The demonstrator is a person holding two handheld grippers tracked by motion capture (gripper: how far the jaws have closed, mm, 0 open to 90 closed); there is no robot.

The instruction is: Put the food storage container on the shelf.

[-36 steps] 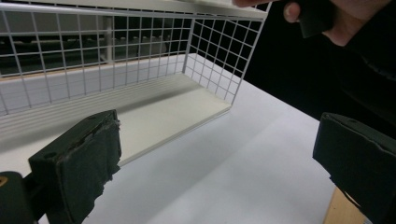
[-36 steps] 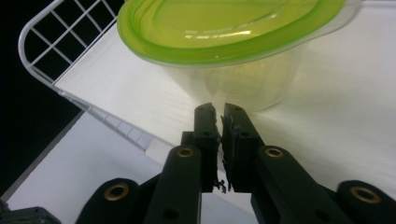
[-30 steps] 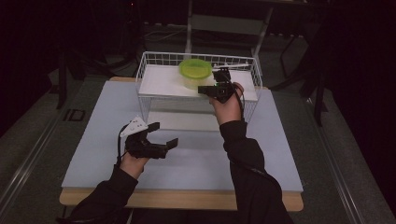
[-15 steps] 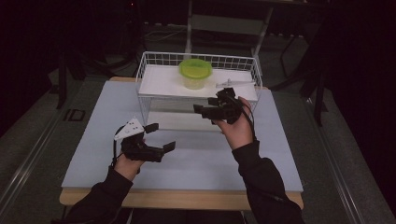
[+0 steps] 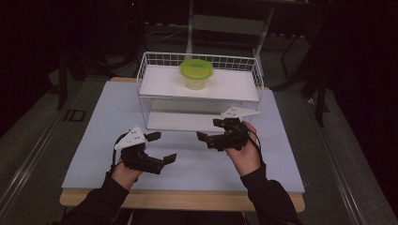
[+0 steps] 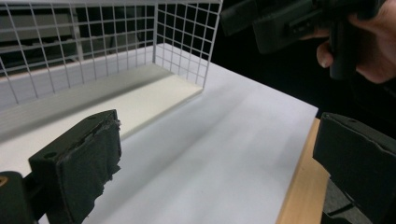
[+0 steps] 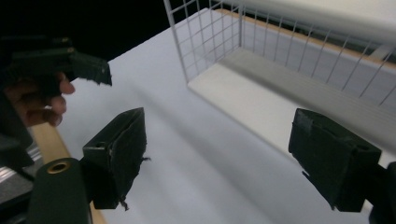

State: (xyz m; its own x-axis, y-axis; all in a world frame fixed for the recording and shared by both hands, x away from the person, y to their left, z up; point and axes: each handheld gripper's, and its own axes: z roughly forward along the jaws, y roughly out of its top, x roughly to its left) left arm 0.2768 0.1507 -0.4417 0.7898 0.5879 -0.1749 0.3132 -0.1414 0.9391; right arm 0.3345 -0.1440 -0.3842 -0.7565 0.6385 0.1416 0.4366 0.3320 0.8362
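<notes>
A clear tub with a green lid (image 5: 196, 72) stands on the top shelf of a white wire rack (image 5: 155, 60) at the back of the table. My left gripper (image 5: 162, 147) hovers open over the front left of the board, nothing between its jaws (image 6: 219, 158). To its right, in front of the rack, my right gripper (image 5: 208, 130) is also open and empty (image 7: 224, 154). The two grippers point toward each other: the right gripper (image 6: 280, 23) shows at the top of the left gripper view, and the left gripper (image 7: 70, 63) at the upper left of the right gripper view.
The pale board (image 5: 94, 117) lies on a wooden table whose edge (image 5: 187, 199) runs along the front. The rack's lower shelf (image 6: 140, 98) is bare, with wire mesh sides (image 7: 205, 37). Dark floor and frame legs surround the table.
My right gripper has drawn back from beside the green-lidded tub on the rack and come down in front of the rack. The tub stays put. The left gripper has barely shifted.
</notes>
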